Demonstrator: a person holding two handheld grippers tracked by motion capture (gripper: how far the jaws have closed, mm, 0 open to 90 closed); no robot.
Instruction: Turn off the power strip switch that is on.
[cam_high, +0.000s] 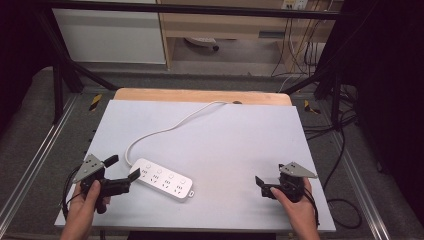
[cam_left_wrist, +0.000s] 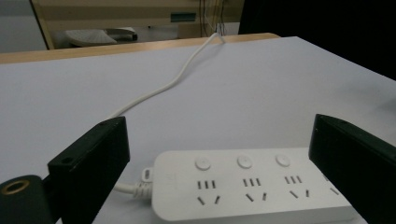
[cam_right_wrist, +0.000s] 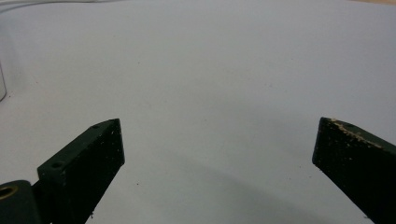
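Both claws spread: left claw (cam_high: 122, 169) beside power strip (cam_high: 162, 178) (white), right claw (cam_high: 260, 186) apart.

The high view looked down on the pale grey tabletop (cam_high: 240, 135), while the left gripper view sat close to the shared white plastic power strip (cam_left_wrist: 247, 184), lower centre.

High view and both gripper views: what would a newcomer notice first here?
A white power strip lies on the near left of the pale table, its white cord curving toward the far edge. The left gripper stands open right at the strip's cord end, while the right gripper waits open over bare table.
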